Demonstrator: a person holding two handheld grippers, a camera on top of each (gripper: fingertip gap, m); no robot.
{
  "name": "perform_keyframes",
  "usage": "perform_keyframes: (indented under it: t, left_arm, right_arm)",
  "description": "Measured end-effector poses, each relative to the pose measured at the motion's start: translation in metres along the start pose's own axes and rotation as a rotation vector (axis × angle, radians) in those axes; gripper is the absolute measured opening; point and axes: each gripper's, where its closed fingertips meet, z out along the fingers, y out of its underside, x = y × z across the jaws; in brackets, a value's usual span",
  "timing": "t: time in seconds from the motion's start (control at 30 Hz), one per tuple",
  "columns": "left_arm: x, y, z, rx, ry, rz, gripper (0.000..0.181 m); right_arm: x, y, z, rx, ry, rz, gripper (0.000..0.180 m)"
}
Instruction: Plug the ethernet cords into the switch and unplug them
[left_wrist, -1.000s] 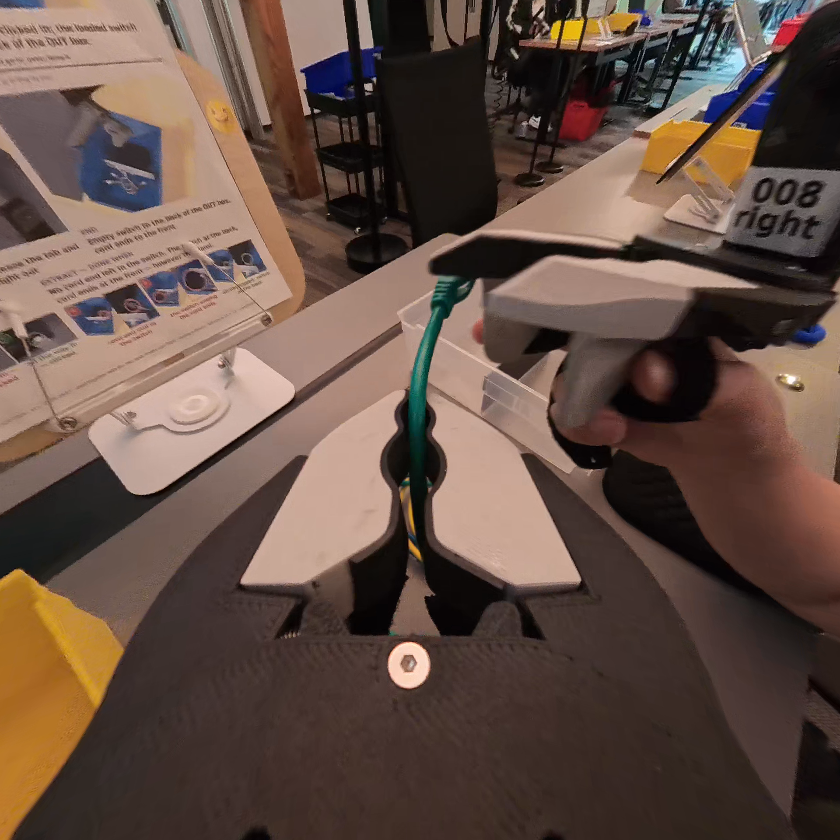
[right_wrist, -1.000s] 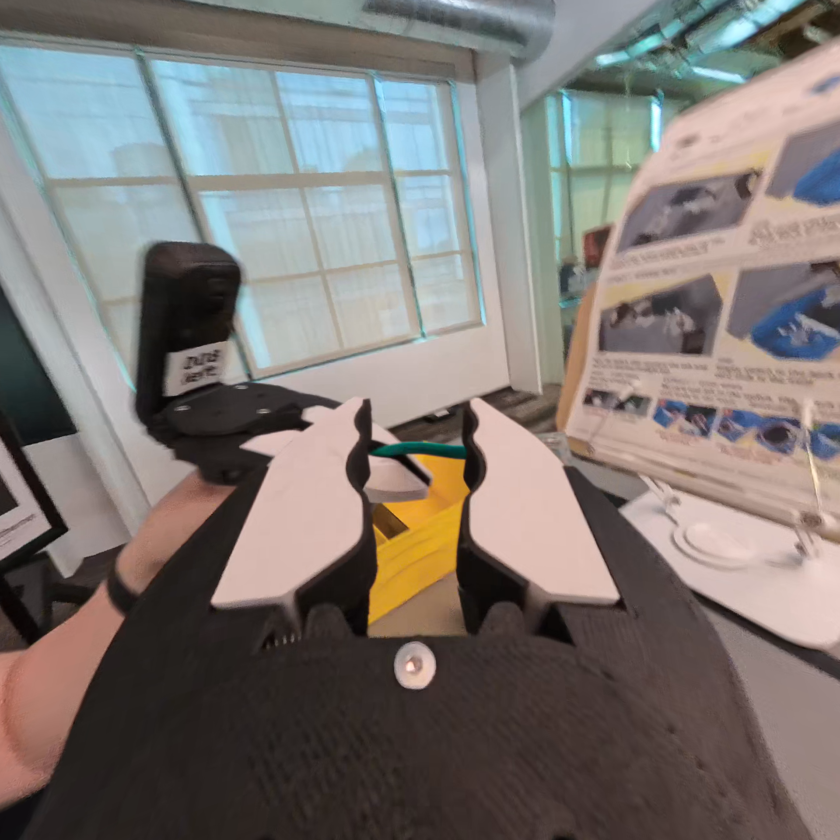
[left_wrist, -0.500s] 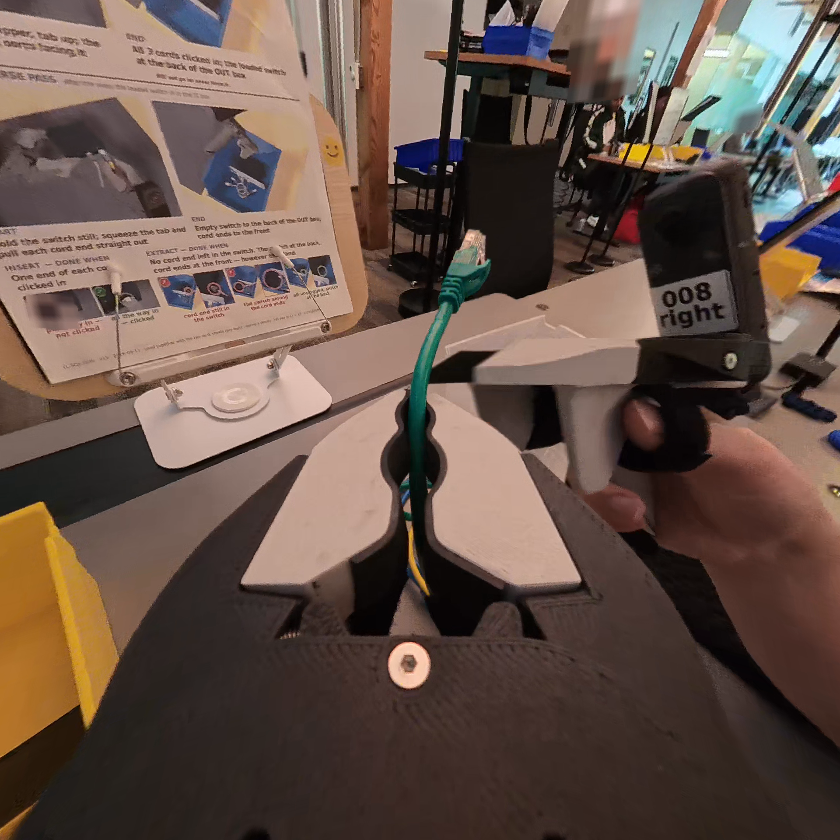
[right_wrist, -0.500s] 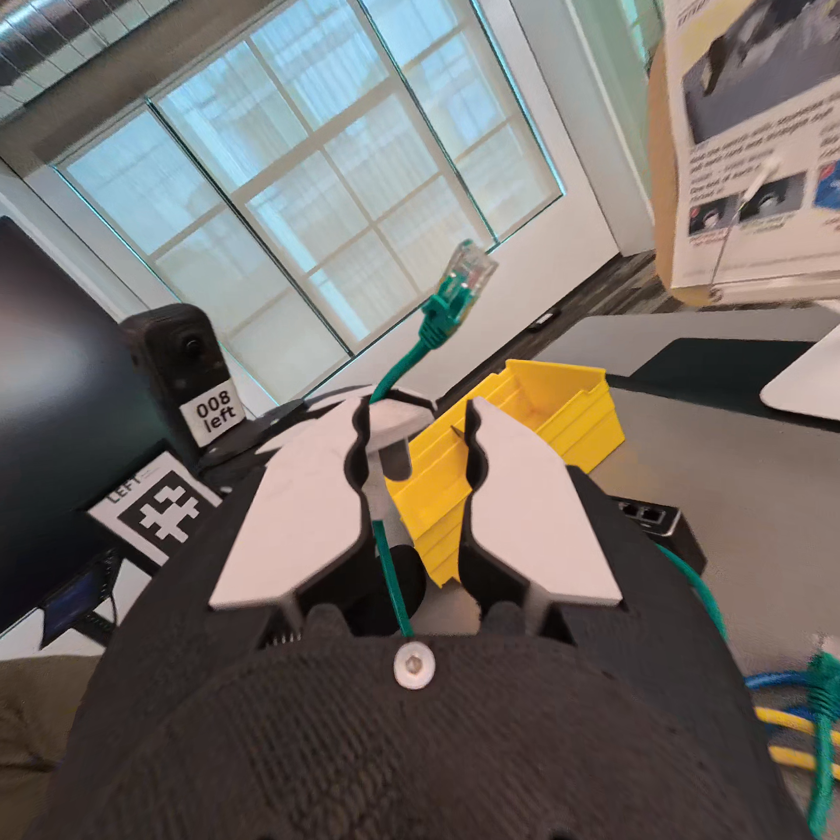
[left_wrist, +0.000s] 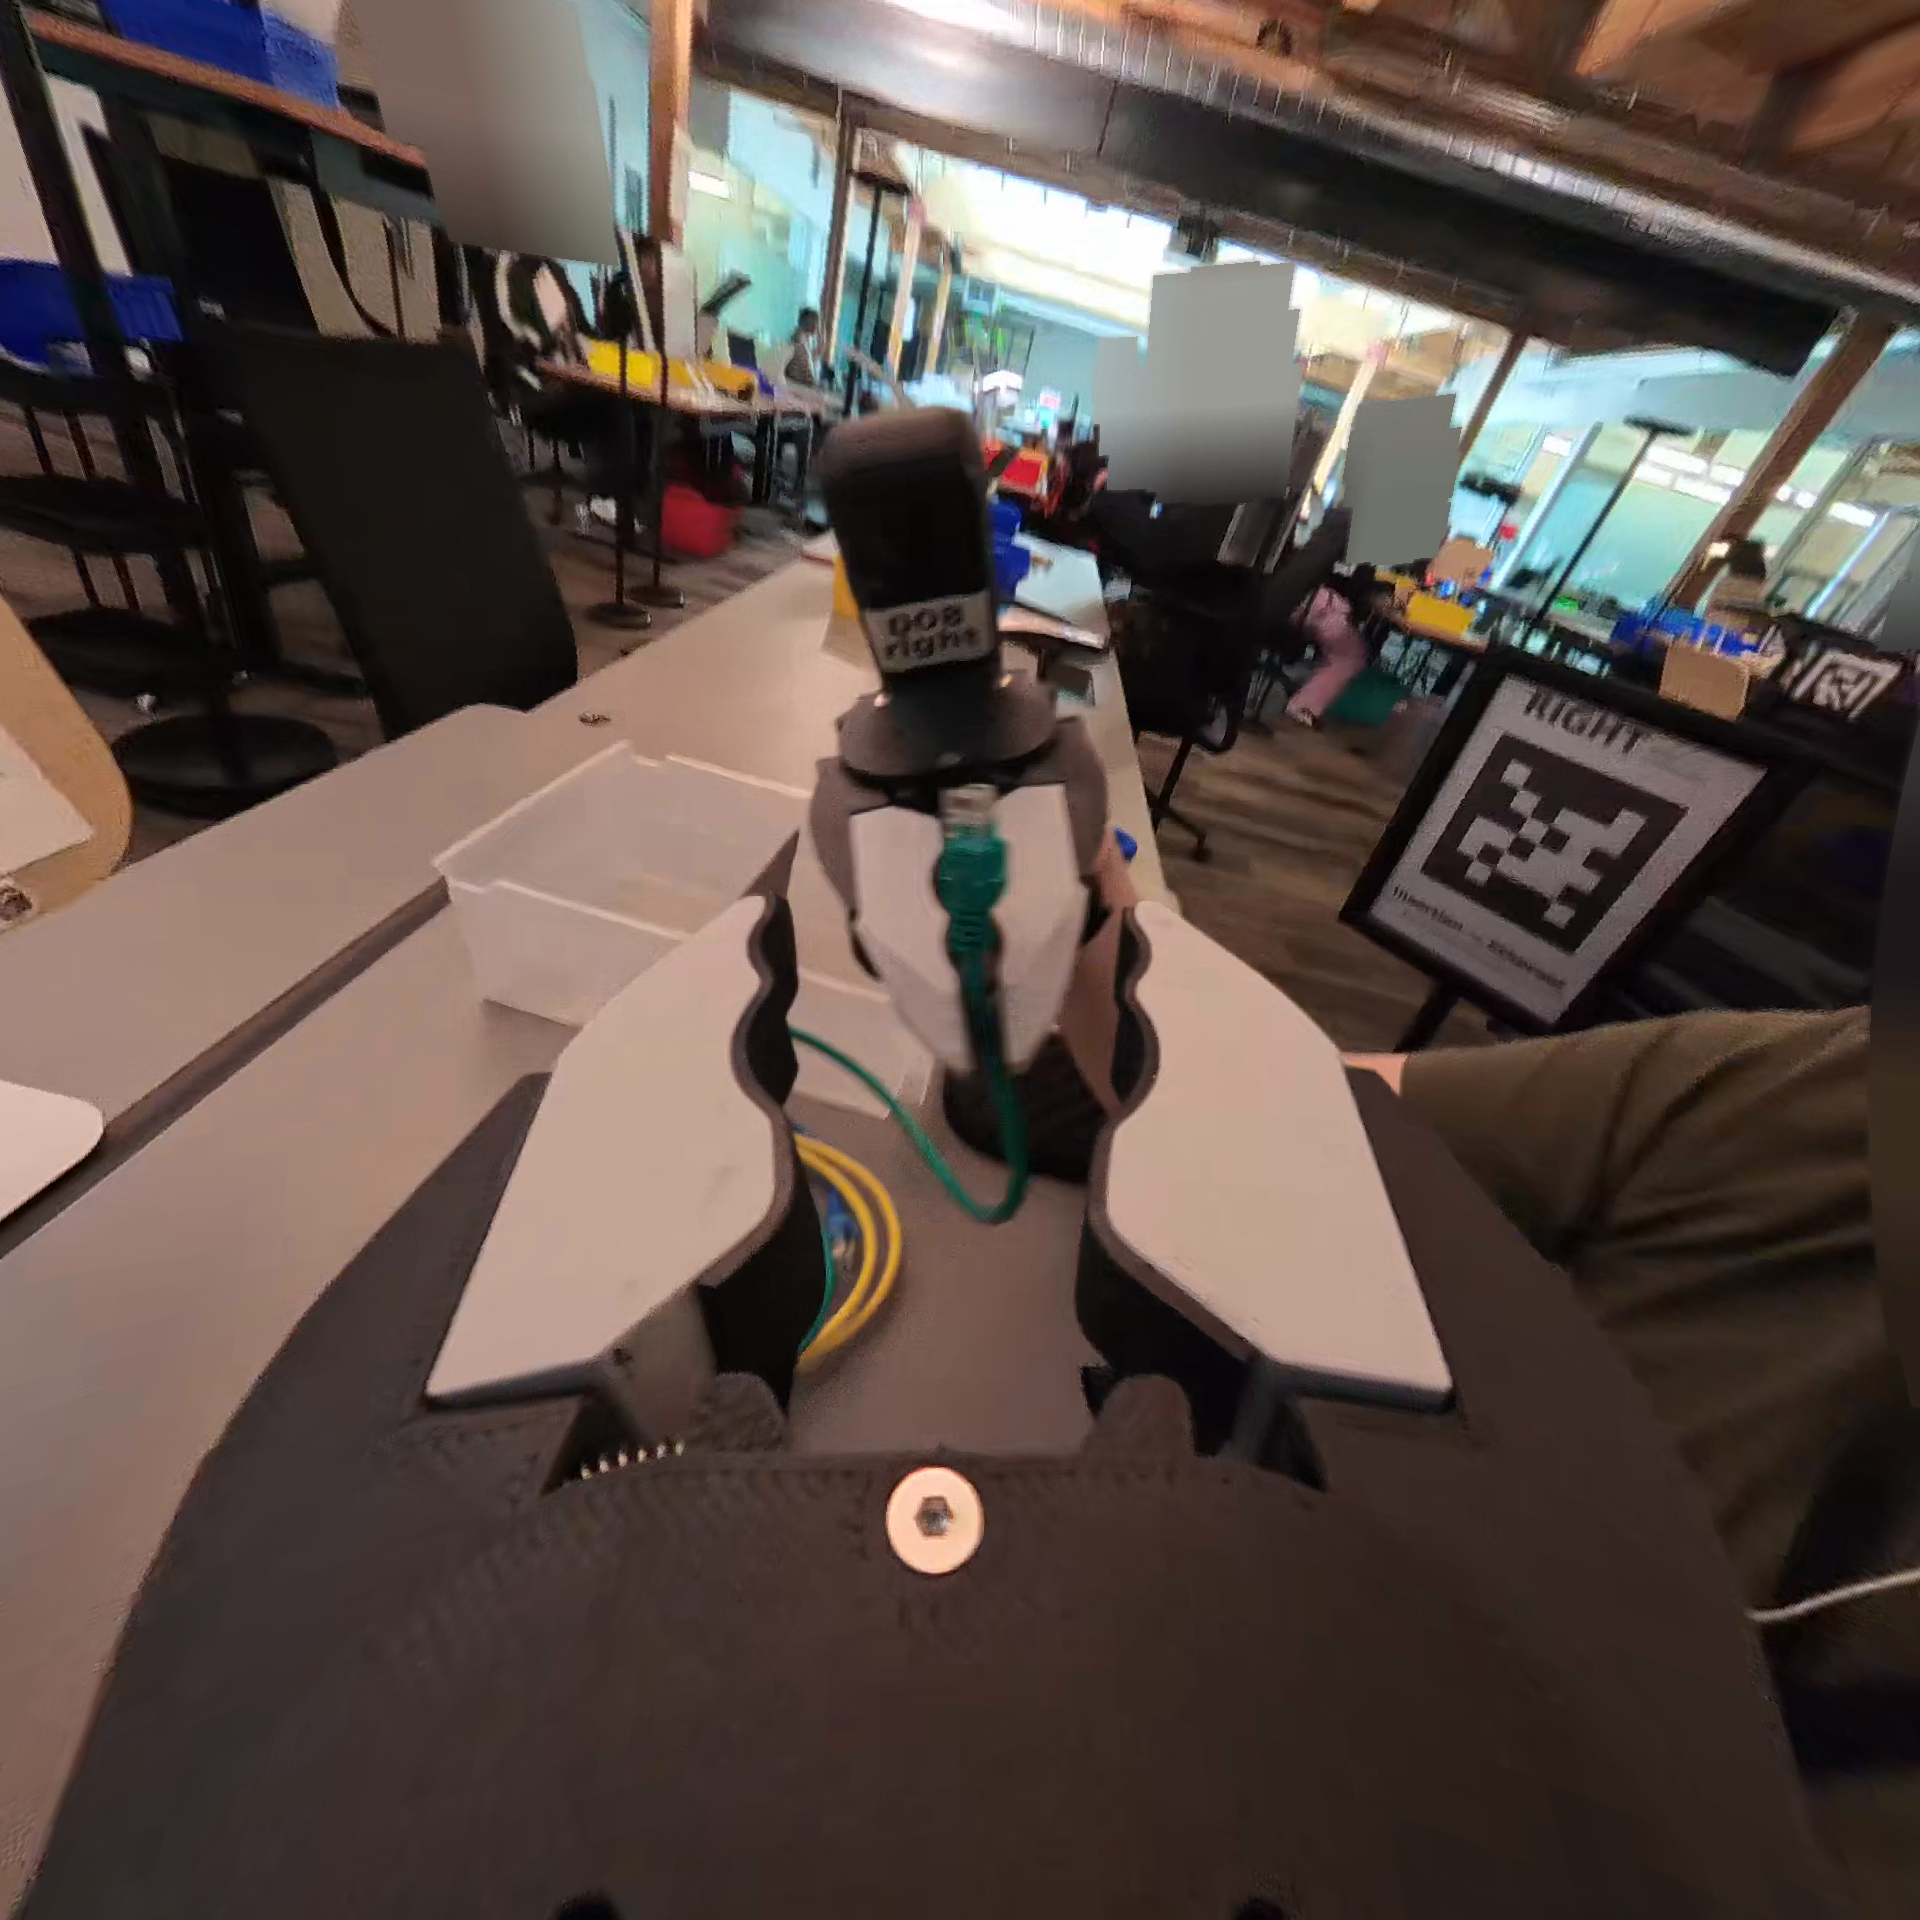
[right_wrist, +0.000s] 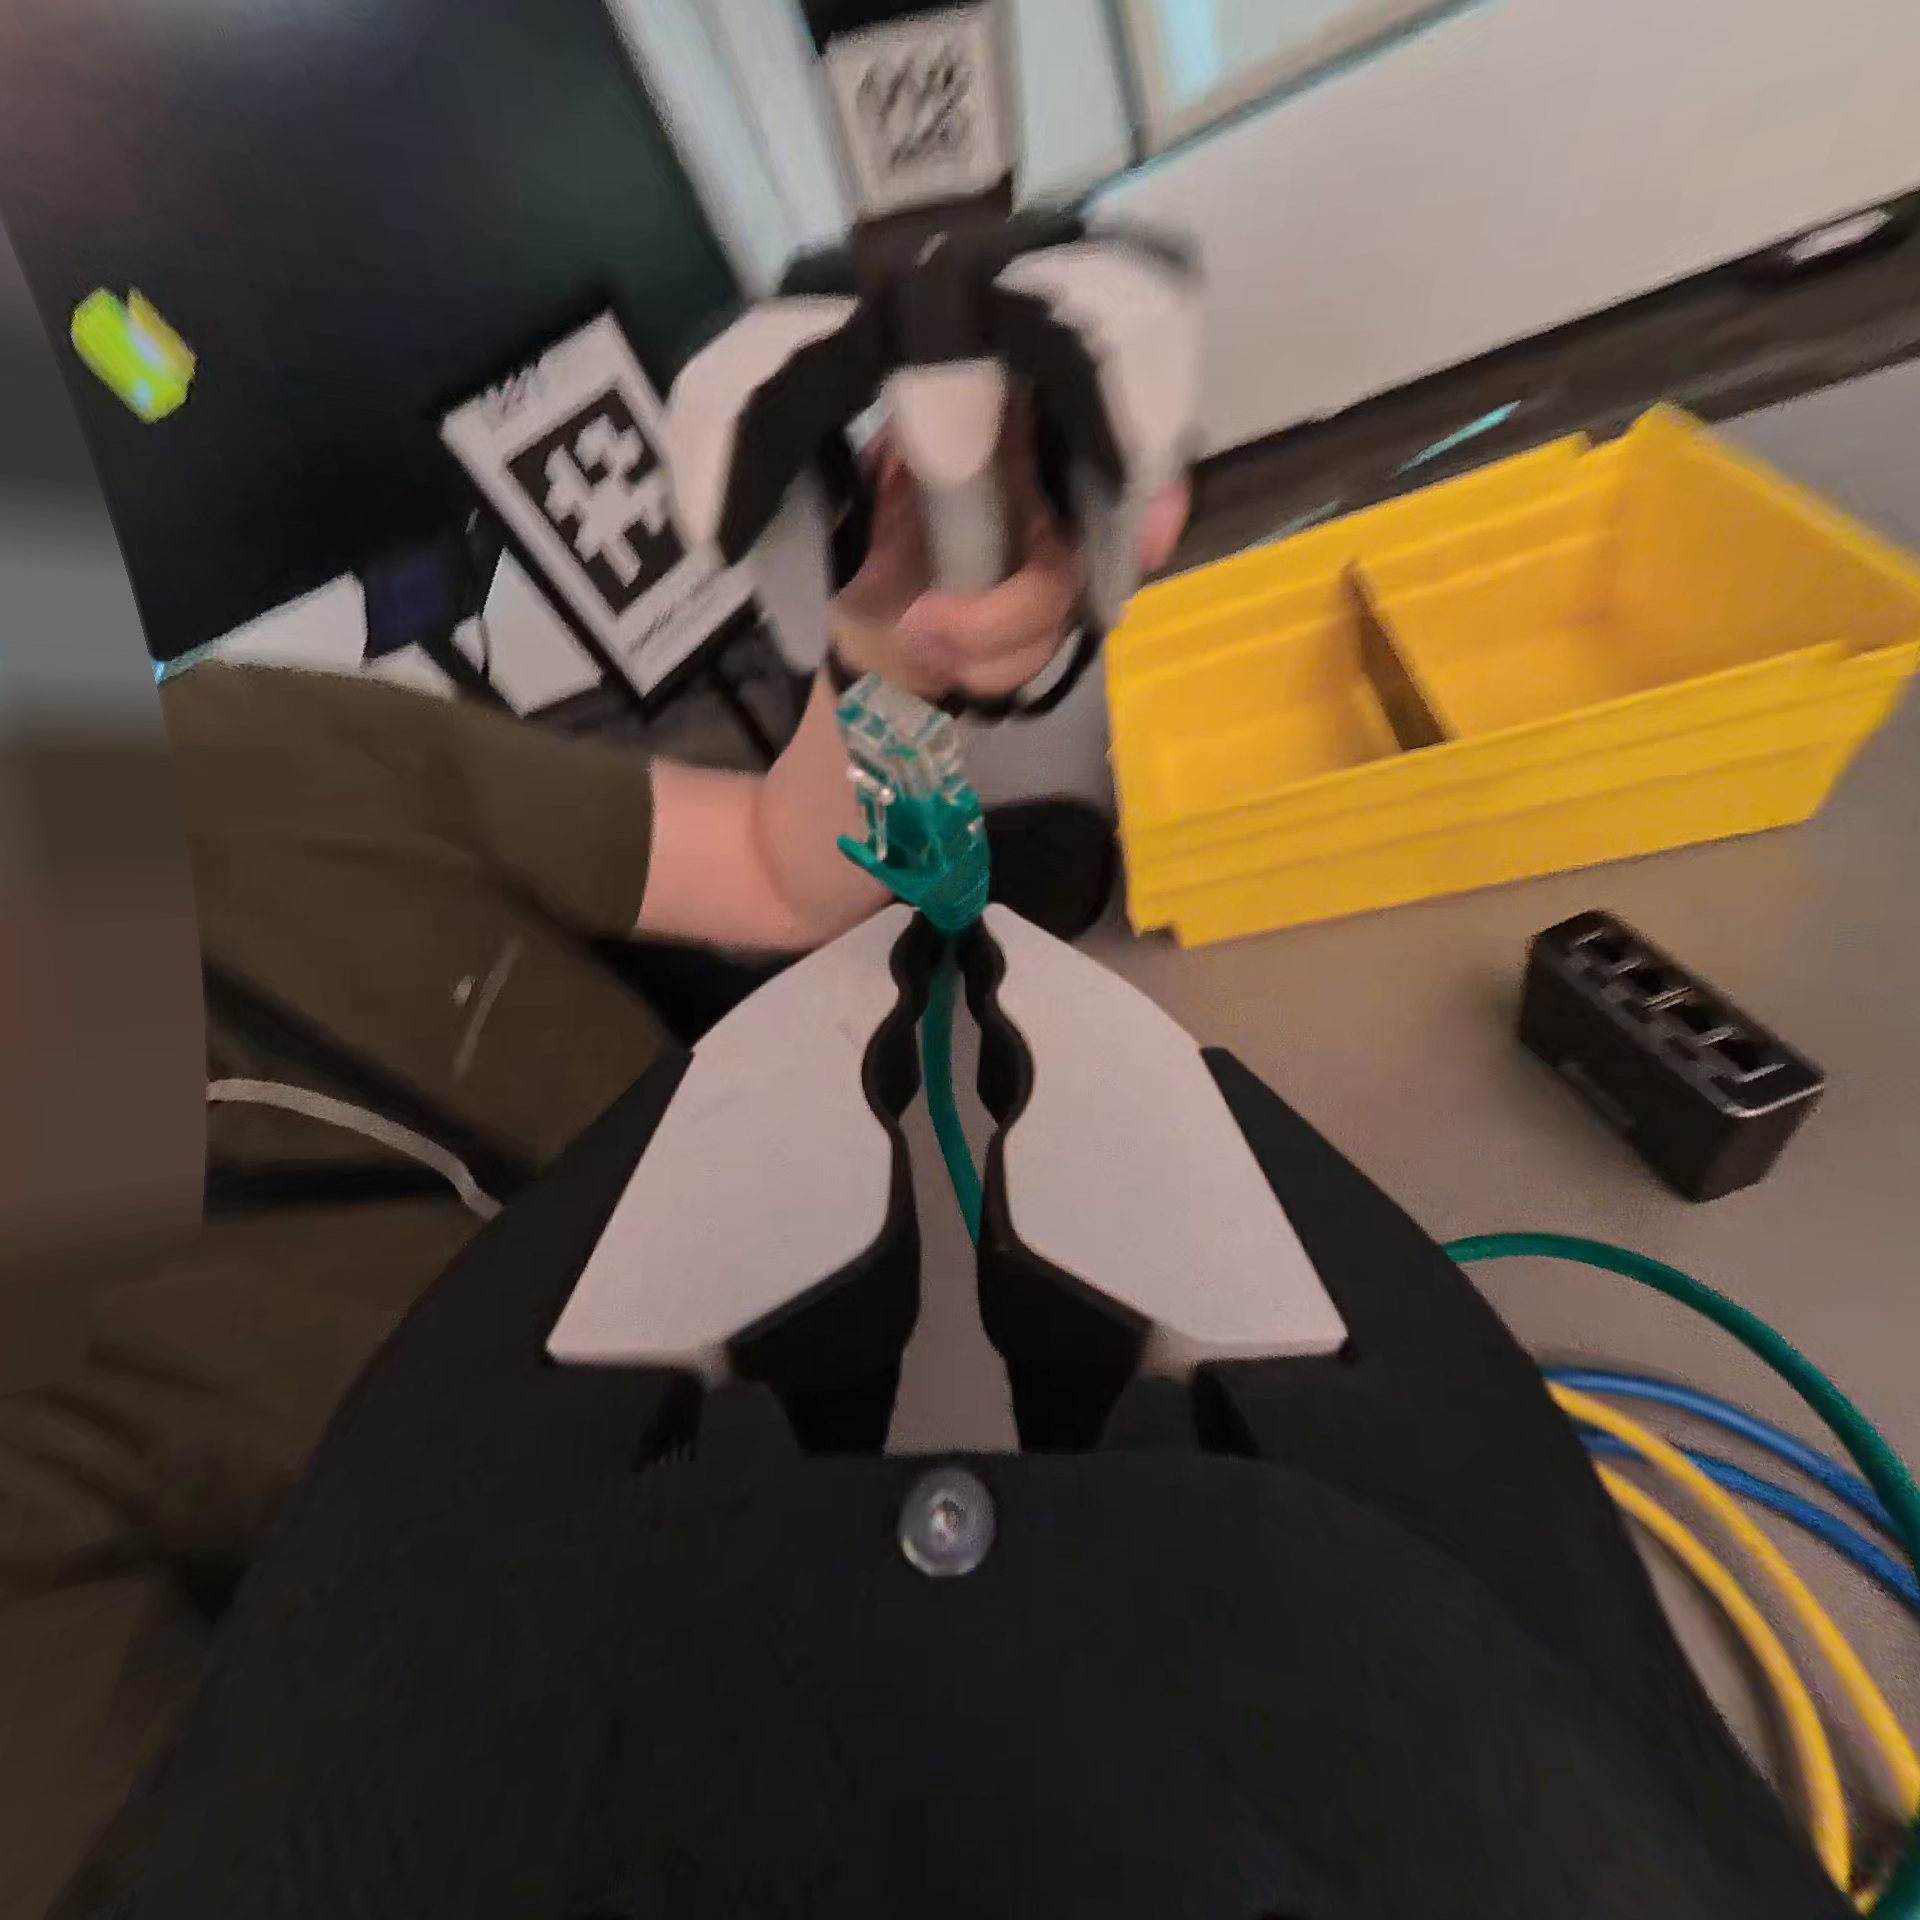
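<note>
- Your right gripper (right_wrist: 940, 925) is closed on the green ethernet cord (right_wrist: 951, 1101). The cord runs between the two fingers and leaves at the tips.
- The green boot and clear plug (right_wrist: 899, 743) stand just past the fingertips, pointing away from the camera. The plug is free in the air, seated in nothing.
- In the left wrist view, the same right gripper (left_wrist: 971, 1049) faces you, tips lowered, with the plug (left_wrist: 968, 805) near its body and the cord hanging down in a loop.
- Your left gripper (left_wrist: 951, 935) is open. Its fingers stand wide apart with nothing between them.
- In the right wrist view, the left gripper (right_wrist: 951, 447) shows farther off, blurred, with the person's hand (right_wrist: 966, 634) around its handle.
- The black switch (right_wrist: 1668, 1055) lies on the grey table (right_wrist: 1351, 1039), to the right of your right gripper and well apart from the plug. Its row of ports faces up and toward the camera. All visible ports are empty.
- A yellow bin (right_wrist: 1507, 675) sits behind the switch, near it.
- Blue and yellow cords (right_wrist: 1766, 1496) lie on the table at the lower right, beside the green cord's trailing length.
- A clear plastic tray (left_wrist: 613, 862) rests on the table beyond your left gripper.
</note>
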Motion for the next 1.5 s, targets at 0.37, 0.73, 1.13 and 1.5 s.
perform_keyframes:
  t: [0.37, 0.73, 1.13, 1.5]
  left_arm:
    - [0.018, 0.085, 0.035, -0.328, 0.316, 0.057, 0.04]
    - [-0.013, 0.056, 0.033, -0.173, 0.194, -0.067, 0.012]
    - [-0.04, 0.027, 0.023, 0.053, 0.112, -0.231, 0.012]
    - [-0.029, -0.001, 0.0, 0.213, 0.233, -0.177, 0.012]
  right_arm:
    - [-0.007, 0.067, 0.029, -0.38, -0.099, 0.004, 0.006]
    - [0.022, 0.052, -0.009, -0.304, 0.195, -0.054, 0.014]
    - [-0.007, 0.047, 0.105, 0.248, 0.283, -0.127, 0.029]
    - [0.03, -0.032, -0.002, 0.969, 0.466, -0.267, 0.03]
